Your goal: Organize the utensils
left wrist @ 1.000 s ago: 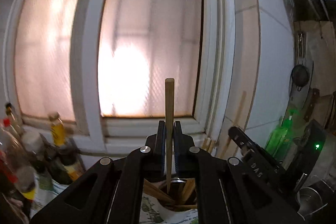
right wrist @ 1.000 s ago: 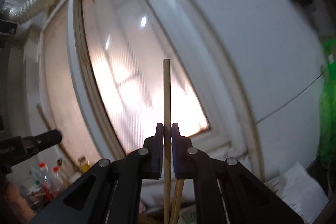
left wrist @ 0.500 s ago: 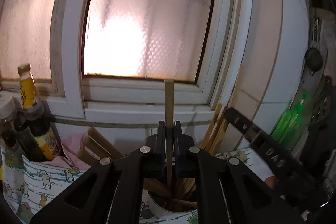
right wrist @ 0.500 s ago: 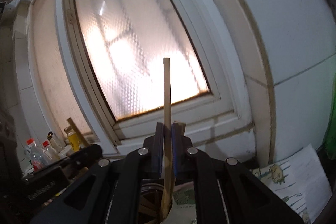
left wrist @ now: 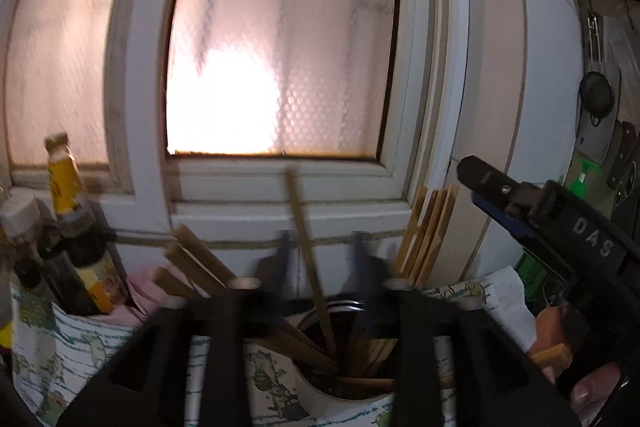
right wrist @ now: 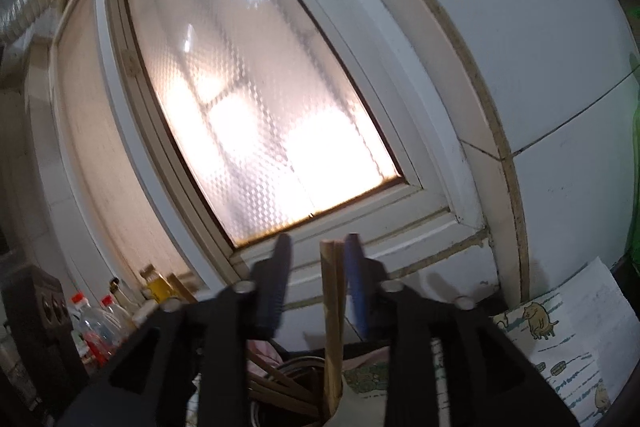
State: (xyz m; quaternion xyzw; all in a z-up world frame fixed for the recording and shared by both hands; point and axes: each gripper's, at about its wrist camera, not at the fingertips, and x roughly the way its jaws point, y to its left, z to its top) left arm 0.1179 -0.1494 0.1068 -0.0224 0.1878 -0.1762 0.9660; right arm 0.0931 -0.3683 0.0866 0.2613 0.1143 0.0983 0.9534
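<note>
In the left wrist view my left gripper [left wrist: 322,255] hangs just over a white utensil holder [left wrist: 320,397] full of wooden chopsticks. Its jaws are opening. One chopstick [left wrist: 306,239] stands loose between them, leaning left, with its lower end in the holder. In the right wrist view my right gripper [right wrist: 318,263] is above the same holder [right wrist: 352,395], and its jaws are opening too. A chopstick [right wrist: 332,291] stands free close to the right blue pad, its foot in the holder. One finger [left wrist: 492,187] of the right gripper reaches in from the right of the left wrist view.
Sauce bottles [left wrist: 76,227] crowd the sill at the left, below a frosted window [left wrist: 280,47]. More chopsticks [left wrist: 432,227] lean against the window frame. Cartoon-printed paper [right wrist: 560,327] covers the counter. A green bottle [left wrist: 582,179] and hung kitchenware are at the far right. A person's hand [left wrist: 592,395] is at the lower right.
Both grippers came down toward the holder. Their jaws, shut on a chopstick each, have parted, and both chopsticks have slid lower into the holder.
</note>
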